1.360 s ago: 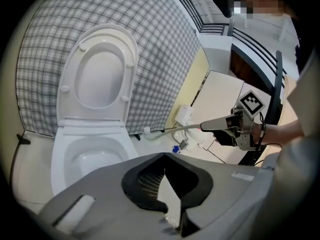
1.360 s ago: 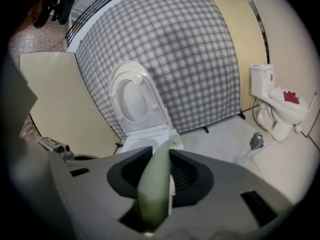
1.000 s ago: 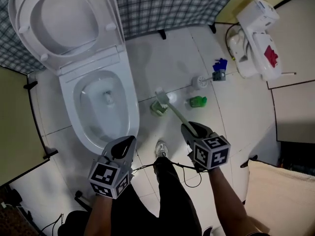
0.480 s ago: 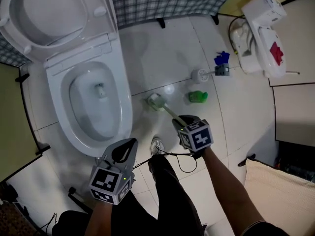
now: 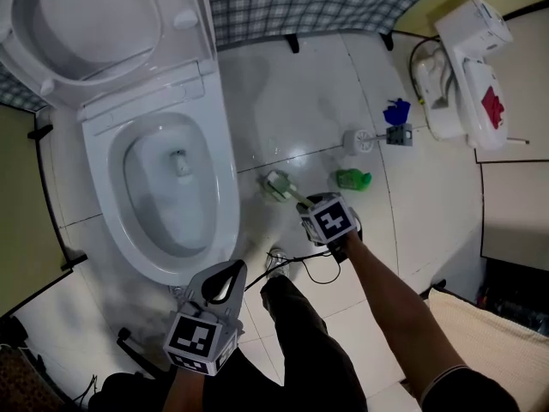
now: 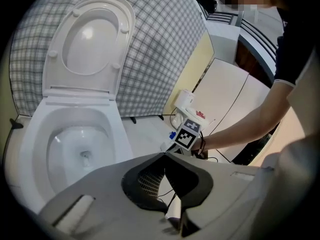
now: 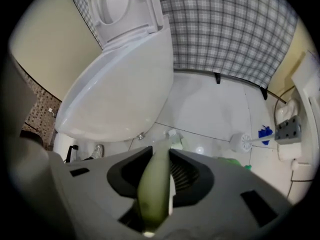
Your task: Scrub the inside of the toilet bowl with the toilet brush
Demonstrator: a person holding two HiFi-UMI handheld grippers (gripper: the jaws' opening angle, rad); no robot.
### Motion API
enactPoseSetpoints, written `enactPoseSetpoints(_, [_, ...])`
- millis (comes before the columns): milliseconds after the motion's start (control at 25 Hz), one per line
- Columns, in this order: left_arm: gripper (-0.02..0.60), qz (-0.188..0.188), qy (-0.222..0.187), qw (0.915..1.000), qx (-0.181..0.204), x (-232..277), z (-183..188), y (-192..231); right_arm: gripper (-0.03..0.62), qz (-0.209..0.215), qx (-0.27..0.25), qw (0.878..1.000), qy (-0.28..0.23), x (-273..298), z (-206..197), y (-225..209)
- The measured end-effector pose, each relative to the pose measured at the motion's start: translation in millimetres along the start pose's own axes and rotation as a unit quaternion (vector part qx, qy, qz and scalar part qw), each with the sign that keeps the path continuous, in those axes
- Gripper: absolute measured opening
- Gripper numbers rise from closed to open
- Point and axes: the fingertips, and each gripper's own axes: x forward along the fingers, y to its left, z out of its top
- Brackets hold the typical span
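Note:
The white toilet (image 5: 225,197) stands at the left with its lid up, and water shows in the bowl (image 5: 176,187). My right gripper (image 5: 319,206) is shut on the pale green handle of the toilet brush (image 7: 156,184). It points steeply down over the floor to the right of the toilet. The brush head (image 5: 278,184) is low by the tiles beside the bowl's outer wall, also seen ahead of the jaws as the brush head (image 7: 172,133). My left gripper (image 5: 225,275) hangs near the bowl's front rim, jaws closed tip to tip with nothing in them (image 6: 164,156).
A second white brush with a blue handle (image 5: 358,140) lies on the tiles, with a green object (image 5: 353,178) next to it. A white appliance (image 5: 470,67) stands at the right. My shoe (image 5: 276,259) and a thin black cable (image 5: 309,275) lie below the right gripper.
The right gripper has dropped toward the floor with the brush, turning to point steeply down, and the brush head has sunk with it. The left gripper has lowered a little.

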Motion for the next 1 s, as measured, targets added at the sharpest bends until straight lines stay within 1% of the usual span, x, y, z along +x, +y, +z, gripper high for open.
enactPoseSetpoints(160, [0.000,0.003,-0.006,1.0000,-0.001,-1.2,7.2,2.9,0.127,0.000,-0.009,0.999,0.034,18.3,-4.9,-3.0])
enactPoseSetpoints(360, [0.000,0.003,-0.013,0.9999,0.006,-6.0,17.3,9.2,0.126,0.000,-0.019,0.999,0.050,35.6,-5.7,1.2])
enactPoseSetpoints(480, [0.000,-0.002,-0.009,0.9998,0.018,-10.3,20.4,9.8,0.124,-0.024,-0.045,0.997,0.060,42.7,-10.4,-2.0])
enactPoseSetpoints(600, [0.000,0.001,-0.014,0.9998,0.015,-15.4,22.8,14.8,0.124,-0.060,-0.059,0.995,0.051,43.6,-11.5,-7.4])
enactPoseSetpoints(680, [0.000,0.003,-0.019,0.9997,0.016,-18.5,25.7,18.1,0.135,-0.078,-0.063,0.994,0.038,39.1,-11.3,-9.1])
enactPoseSetpoints(760, [0.000,0.005,-0.024,0.9995,0.022,-22.5,30.8,21.1,0.199,-0.084,-0.062,0.994,0.023,31.6,-8.6,-7.7])
enactPoseSetpoints(800, [0.000,0.006,-0.027,0.9993,0.027,-24.5,34.6,22.7,0.213,-0.088,-0.058,0.994,0.017,27.3,-7.2,-8.9])
enactPoseSetpoints(920, [0.000,0.013,-0.041,0.9984,0.037,-33.4,51.0,27.8,0.215,-0.105,-0.041,0.994,-0.004,1.2,-0.8,-16.8])
enactPoseSetpoints(1000, [0.000,0.019,-0.053,0.9975,0.043,-44.4,66.5,30.9,0.215,-0.120,-0.023,0.992,-0.037,-31.0,9.0,-20.8])
